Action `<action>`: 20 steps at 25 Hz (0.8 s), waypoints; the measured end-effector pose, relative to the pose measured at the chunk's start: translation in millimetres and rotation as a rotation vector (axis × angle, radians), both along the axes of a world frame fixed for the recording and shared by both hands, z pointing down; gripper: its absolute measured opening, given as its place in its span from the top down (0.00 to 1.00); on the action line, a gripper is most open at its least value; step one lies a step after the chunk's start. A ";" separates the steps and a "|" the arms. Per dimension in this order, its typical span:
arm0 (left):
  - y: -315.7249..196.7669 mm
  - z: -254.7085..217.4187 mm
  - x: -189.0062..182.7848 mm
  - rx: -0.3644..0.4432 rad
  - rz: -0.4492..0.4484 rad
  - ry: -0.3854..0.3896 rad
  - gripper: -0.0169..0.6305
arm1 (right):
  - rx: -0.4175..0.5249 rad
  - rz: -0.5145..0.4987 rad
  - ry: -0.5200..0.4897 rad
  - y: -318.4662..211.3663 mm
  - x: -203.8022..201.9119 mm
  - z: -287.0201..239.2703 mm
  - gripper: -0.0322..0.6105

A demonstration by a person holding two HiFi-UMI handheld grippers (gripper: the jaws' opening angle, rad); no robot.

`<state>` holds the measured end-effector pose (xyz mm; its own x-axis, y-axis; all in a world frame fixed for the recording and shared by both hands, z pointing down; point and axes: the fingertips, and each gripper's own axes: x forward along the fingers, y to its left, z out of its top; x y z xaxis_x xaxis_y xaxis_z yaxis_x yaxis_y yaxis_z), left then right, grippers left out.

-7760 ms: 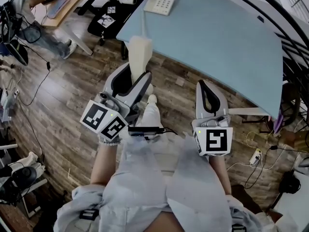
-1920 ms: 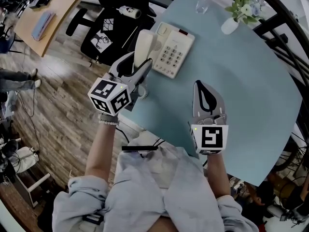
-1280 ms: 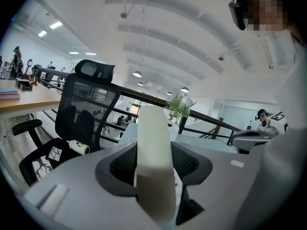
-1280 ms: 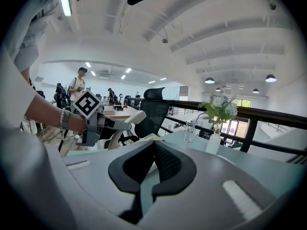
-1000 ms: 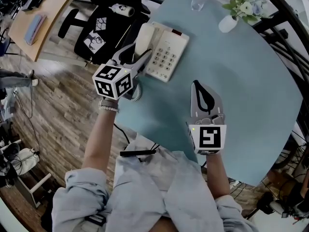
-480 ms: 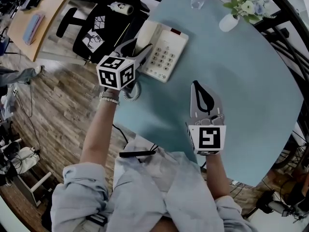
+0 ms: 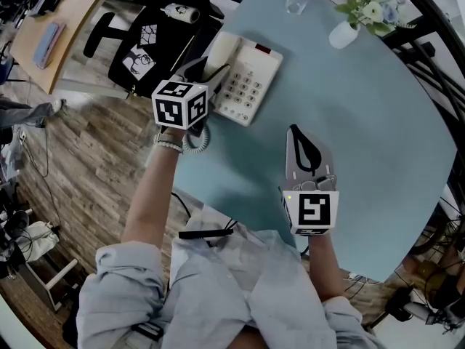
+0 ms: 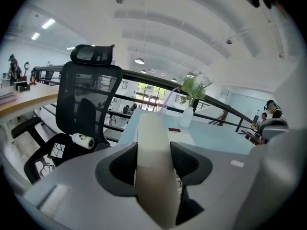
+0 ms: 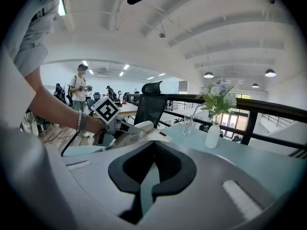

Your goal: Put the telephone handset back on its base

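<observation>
Left tool (image 7: 208, 70) has crept a bit further onto the phone since half a second back, and its marker cube has swung round toward me. Compared with a couple of seconds ago the handset (image 7: 221, 49) is way lower and now runs along the left side of the base (image 7: 254, 78), over the cradle. Left tool is clamped on the handset around its middle, jaws pressed on either side, which is super clear in the left gripper view. Right tool (image 7: 296, 132) is pinched closed on nothing and hovers over bare bench (image 7: 378, 122), well apart from the base. From the head view I can't tell if both ends of the handset are down in their seats, because the tool and cube cover the near end. That's my main worry: if I let go while it sits crooked, it rocks out. The base is right by the bench edge with an office chair (image 7: 156, 31) beyond, so the handset could slide off that side. Second thing is the coiled cord (image 7: 195, 138), bunched just below the left tool at the bench edge. A loop could end up under the near end and prop it up, or tug it. Also nothing steadies the base, so pushing down off-centre might shove or tip it. I'd guess a slow straight lowering and a gentle release is what it calls for.
</observation>
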<state>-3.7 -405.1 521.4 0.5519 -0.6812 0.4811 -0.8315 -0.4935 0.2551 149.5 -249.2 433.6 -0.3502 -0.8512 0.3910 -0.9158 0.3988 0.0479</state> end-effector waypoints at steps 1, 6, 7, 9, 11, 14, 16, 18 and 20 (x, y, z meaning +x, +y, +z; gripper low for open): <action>-0.6 1.4 0.7 -0.004 -0.001 -0.002 0.64 | -0.004 0.000 0.002 0.9 0.4 0.9 0.94; -3.0 9.5 4.8 -0.012 -0.006 -0.024 0.64 | -0.001 0.011 -0.002 0.9 3.5 2.5 0.94; -3.7 10.8 5.1 -0.012 -0.009 -0.030 0.64 | -0.003 0.013 0.000 0.9 4.1 2.8 0.94; -5.2 12.0 5.2 -0.012 -0.013 -0.039 0.64 | -0.002 0.017 0.001 -0.3 4.5 1.3 0.94; -6.0 12.6 5.3 -0.014 -0.012 -0.040 0.64 | -0.008 0.017 0.006 0.3 5.9 2.0 0.94; -6.0 13.4 7.0 -0.021 0.000 -0.039 0.64 | -0.010 0.029 0.008 2.0 8.7 4.1 0.94; -5.9 13.5 6.7 -0.028 -0.004 -0.034 0.64 | -0.007 0.032 0.009 2.1 8.1 3.0 0.94; -6.3 13.4 6.3 -0.040 -0.016 -0.023 0.64 | -0.006 0.029 0.017 2.1 6.1 1.1 0.94; -5.7 12.4 6.7 -0.047 -0.017 -0.014 0.64 | -0.005 0.026 0.023 3.1 3.4 -0.4 0.94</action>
